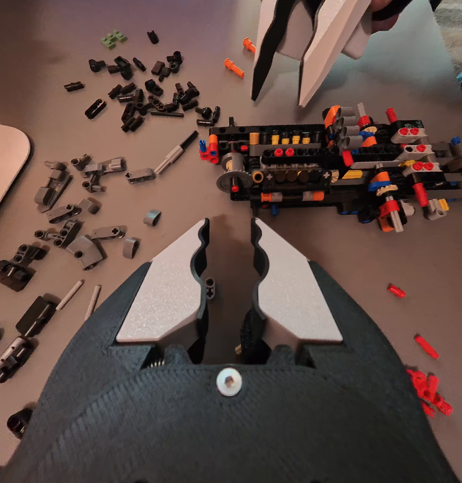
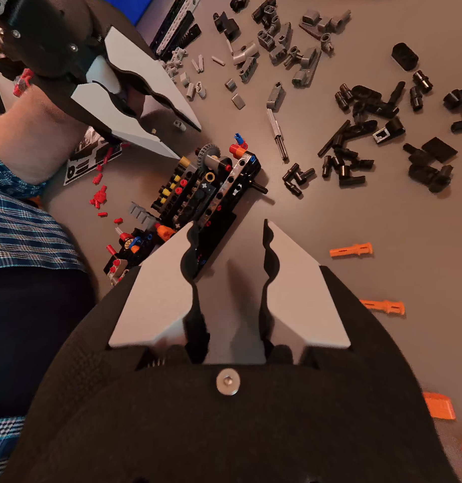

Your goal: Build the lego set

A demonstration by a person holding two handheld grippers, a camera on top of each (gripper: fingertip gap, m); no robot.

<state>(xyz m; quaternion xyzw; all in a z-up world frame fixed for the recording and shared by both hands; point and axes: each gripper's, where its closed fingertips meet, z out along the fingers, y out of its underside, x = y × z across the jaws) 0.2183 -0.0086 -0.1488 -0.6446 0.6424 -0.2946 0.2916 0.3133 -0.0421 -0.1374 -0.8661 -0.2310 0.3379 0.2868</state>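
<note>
A smooth grey-brown table (image 1: 316, 261) fills both views under dim, warm light with a faint purple tint toward its far side. A pale rounded-corner slab (image 1: 5, 162) lies at its left edge. A blue surface (image 2: 122, 7) shows beyond the table.

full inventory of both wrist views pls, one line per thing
lego assembly: one, black with red, yellow, orange, blue, table centre
black pieces: many, loose pile
grey pieces: many, loose pile
orange pins: several, scattered
red pins: many, small, near the person
green piece: one cluster, far edge
sticker sheet: one, black and white
table: grey
left gripper: open, empty
right gripper: open, empty
</note>
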